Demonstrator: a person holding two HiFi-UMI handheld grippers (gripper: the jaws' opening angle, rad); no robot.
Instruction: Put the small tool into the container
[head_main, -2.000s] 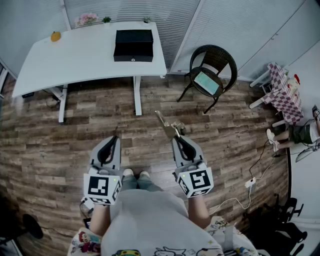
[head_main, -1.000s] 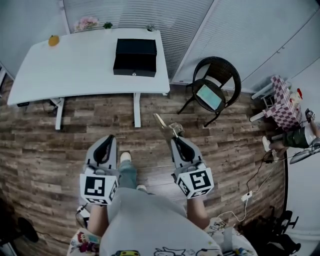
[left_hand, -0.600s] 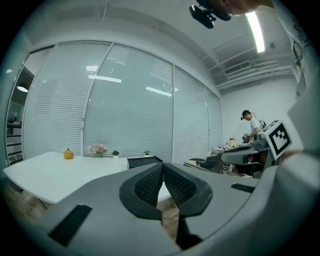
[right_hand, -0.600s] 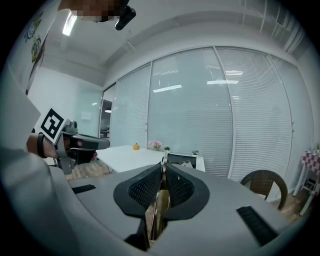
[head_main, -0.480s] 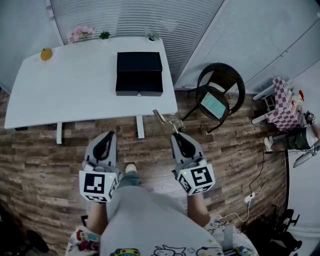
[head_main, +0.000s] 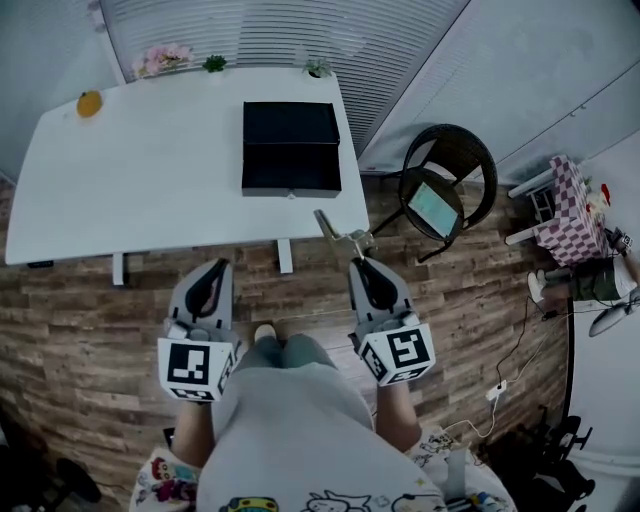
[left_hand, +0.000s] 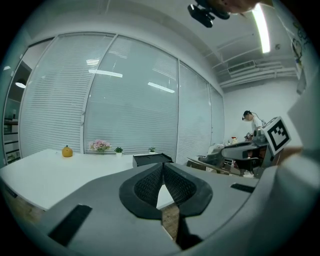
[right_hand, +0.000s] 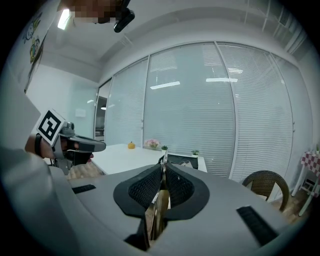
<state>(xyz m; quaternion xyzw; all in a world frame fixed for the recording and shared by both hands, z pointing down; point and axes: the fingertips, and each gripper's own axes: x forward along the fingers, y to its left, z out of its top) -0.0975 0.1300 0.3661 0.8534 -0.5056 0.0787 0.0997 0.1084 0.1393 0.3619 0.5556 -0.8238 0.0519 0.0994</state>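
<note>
A black open box (head_main: 292, 150) lies on the white table (head_main: 150, 170), toward its right end; it also shows as the black box (left_hand: 152, 159) and the black box (right_hand: 182, 161) ahead of both jaws. My right gripper (head_main: 356, 262) is shut on a small brass-coloured metal tool (head_main: 338, 237) that sticks out forward and left, its tip near the table's front edge. The tool (right_hand: 160, 202) stands clamped edge-on between the pads. My left gripper (head_main: 222, 264) is shut with nothing in it, level with the right one, over the wood floor short of the table.
An orange (head_main: 89, 103), pink flowers (head_main: 160, 58) and small plants (head_main: 213, 64) sit along the table's far edge. A wicker chair (head_main: 447, 190) with a tablet stands right of the table. A person sits at the far right (head_main: 590, 275). Cables lie on the floor (head_main: 500, 385).
The table and black box have drawn nearer as the person walks forward; both grippers now hover close to the table's front edge. The tool stays clamped in the right gripper.
</note>
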